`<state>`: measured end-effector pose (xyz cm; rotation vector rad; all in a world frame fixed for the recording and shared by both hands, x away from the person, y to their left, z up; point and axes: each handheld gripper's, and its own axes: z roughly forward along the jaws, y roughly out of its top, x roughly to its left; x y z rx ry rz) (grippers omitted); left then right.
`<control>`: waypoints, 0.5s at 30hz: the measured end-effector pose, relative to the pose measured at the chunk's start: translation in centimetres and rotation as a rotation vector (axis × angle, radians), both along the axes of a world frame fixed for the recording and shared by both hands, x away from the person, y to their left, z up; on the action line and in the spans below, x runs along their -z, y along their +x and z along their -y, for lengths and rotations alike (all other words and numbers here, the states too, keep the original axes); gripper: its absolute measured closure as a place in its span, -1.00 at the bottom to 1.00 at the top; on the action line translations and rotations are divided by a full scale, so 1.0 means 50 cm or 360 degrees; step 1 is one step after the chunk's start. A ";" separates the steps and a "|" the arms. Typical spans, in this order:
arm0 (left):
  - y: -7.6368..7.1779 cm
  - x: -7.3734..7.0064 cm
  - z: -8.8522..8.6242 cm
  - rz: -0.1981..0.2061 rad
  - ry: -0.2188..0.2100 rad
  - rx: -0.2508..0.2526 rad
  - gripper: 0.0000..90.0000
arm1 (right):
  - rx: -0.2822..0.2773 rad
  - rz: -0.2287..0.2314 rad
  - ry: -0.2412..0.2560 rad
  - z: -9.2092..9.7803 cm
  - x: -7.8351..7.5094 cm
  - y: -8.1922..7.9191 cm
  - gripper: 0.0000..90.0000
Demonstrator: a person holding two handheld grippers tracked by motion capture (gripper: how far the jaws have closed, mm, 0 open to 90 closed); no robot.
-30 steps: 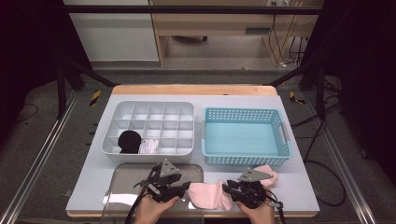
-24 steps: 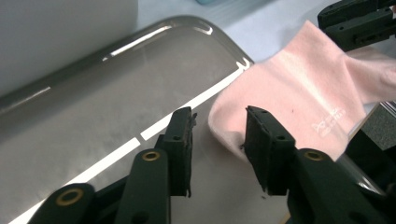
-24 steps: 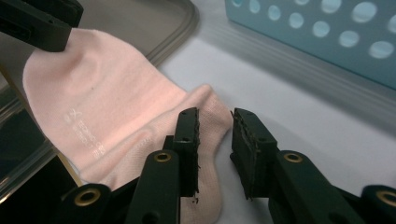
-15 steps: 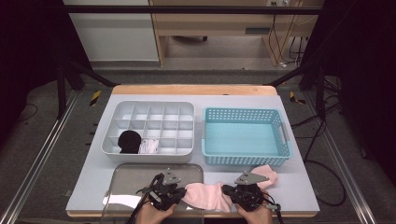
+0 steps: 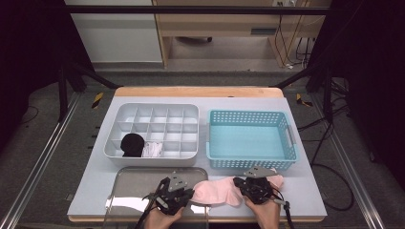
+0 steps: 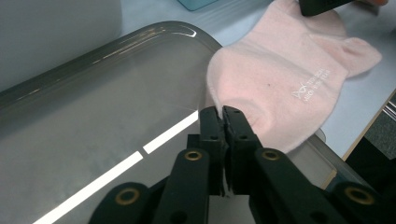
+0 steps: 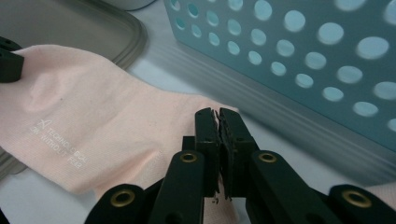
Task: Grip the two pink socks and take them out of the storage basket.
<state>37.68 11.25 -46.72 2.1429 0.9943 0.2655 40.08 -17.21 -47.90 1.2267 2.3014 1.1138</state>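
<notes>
Soft pink knit sock (image 5: 216, 191) lies stretched between both tools, limp and light. Left tool (image 6: 223, 113) pinched shut on one end, right tool (image 7: 218, 115) on the other; edge grips suit.

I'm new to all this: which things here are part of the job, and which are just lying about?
In use:
- pink sock
- left claw, shut on it
- right claw, shut on it

Lying about:
- metal tray, under the sock's end
- blue basket
- divided box
- black sock
</notes>
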 end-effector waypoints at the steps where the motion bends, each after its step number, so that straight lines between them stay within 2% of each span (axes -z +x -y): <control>1: 0.000 -0.002 -0.001 0.0006 -0.0003 -0.0006 0.82 | 0.0001 0.0009 0.0022 0.002 -0.003 -0.002 0.86; 4: -0.001 -0.008 -0.008 0.0024 -0.0014 -0.0014 0.63 | 0.0036 0.0059 0.0090 0.017 -0.022 -0.006 0.75; 9: 0.002 -0.024 -0.031 0.0061 -0.0068 -0.0039 0.50 | 0.0175 0.0167 0.0152 0.074 -0.057 -0.018 0.65; 15: 0.012 -0.036 -0.057 0.0094 -0.0103 -0.0102 0.36 | 0.0326 0.0207 0.0136 0.132 -0.061 -0.028 0.55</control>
